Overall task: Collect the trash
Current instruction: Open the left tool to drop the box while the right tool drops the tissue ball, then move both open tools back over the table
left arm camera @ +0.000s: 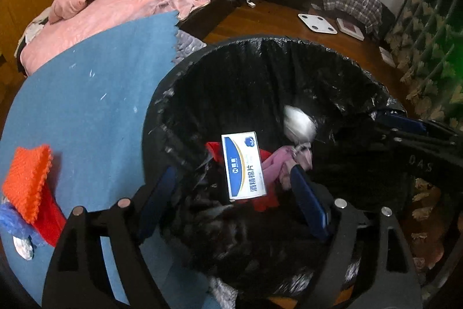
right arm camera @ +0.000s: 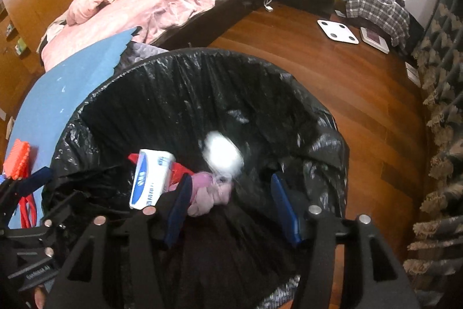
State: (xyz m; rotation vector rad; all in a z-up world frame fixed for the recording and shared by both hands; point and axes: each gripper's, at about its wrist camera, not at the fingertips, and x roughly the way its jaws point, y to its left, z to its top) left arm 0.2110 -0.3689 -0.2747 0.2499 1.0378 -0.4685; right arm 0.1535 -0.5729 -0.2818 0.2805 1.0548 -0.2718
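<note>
Drop step in hand: both tongs, left [left arm camera: 231, 190] and right [right arm camera: 230, 193], hang spread and empty over the black-lined bin [right arm camera: 179, 60], box [left arm camera: 244, 165] and white wad [right arm camera: 222, 152] inside; next, fetch the orange scrap [left arm camera: 27, 183] at the blue mat's [left arm camera: 95, 94] near edge.

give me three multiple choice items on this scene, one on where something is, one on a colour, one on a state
1. Where is the white and blue box?
A. on the bed
B. inside the bin
C. on the nightstand

2. What colour is the liner of the bin?
A. black
B. white
C. green

3. How do the fingers of the right gripper stand?
A. shut on the box
B. shut on the liner
C. open, gripping nothing

Key: 1 B, the box lies among the trash in the bin; 2 A, shiny black plastic wraps the rim; 3 C, the fingers stand apart with only trash far below.
</note>
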